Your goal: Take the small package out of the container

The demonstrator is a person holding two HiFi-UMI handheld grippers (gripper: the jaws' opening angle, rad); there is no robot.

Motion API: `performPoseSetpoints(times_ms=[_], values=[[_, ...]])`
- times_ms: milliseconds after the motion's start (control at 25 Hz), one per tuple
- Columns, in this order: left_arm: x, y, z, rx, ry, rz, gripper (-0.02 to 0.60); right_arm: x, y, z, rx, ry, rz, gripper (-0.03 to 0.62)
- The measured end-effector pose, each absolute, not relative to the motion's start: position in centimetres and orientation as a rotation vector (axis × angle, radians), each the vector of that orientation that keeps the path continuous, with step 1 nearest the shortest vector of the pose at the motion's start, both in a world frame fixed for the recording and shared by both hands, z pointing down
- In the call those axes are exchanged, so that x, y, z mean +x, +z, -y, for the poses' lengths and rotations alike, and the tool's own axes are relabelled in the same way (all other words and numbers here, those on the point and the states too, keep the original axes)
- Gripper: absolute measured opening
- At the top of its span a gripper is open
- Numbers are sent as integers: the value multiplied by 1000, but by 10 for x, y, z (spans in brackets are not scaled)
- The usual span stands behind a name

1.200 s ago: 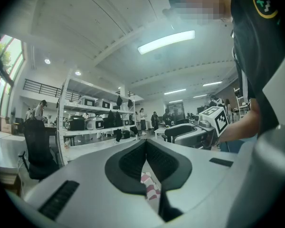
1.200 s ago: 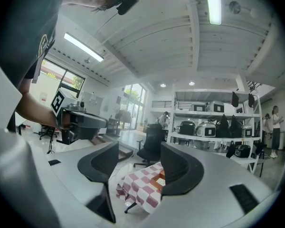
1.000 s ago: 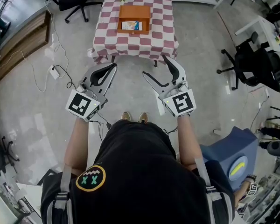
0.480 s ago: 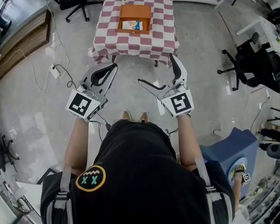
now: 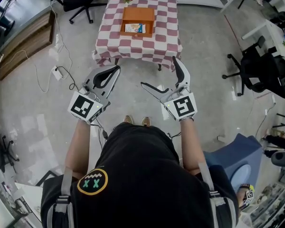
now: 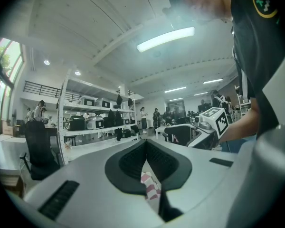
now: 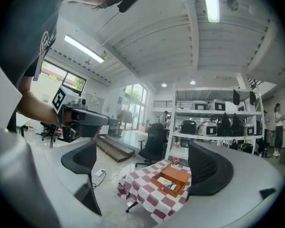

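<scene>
While the person stands well back from the table (image 5: 133, 47), the package (image 5: 133, 28) lies inside the box (image 5: 138, 10) on top. Right gripper (image 5: 159, 72) is spread wide and empty, likely readied for the grab; left gripper (image 5: 116, 69) is pinched together, holding nothing.

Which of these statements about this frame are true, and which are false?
1. The right tool has its jaws wide apart with nothing between them. True.
2. The left tool is open too. False: its jaws are together and hold nothing.
3. The small package lies inside the orange container. True.
4. The container sits on the floor. False: it is on the checked table.
5. The right tool touches the container. False: both tools are held short of the table, apart from it.
</scene>
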State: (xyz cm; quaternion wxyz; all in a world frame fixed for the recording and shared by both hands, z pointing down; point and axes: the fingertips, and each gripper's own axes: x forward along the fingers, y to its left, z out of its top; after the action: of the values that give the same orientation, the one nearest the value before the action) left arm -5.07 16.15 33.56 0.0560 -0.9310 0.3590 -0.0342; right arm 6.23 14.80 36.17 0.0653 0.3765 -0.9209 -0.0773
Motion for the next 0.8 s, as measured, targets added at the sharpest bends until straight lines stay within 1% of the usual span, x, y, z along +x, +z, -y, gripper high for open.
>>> performPoseSetpoints(times_ms=[560,800], values=[[1,344,-158,-2818,-136,-1092,17,110,371,-145,1126,-211,2780,595],[2,345,-130,-2816,-155,-1107,17,112,377,-118,1140,-199,2786,595]])
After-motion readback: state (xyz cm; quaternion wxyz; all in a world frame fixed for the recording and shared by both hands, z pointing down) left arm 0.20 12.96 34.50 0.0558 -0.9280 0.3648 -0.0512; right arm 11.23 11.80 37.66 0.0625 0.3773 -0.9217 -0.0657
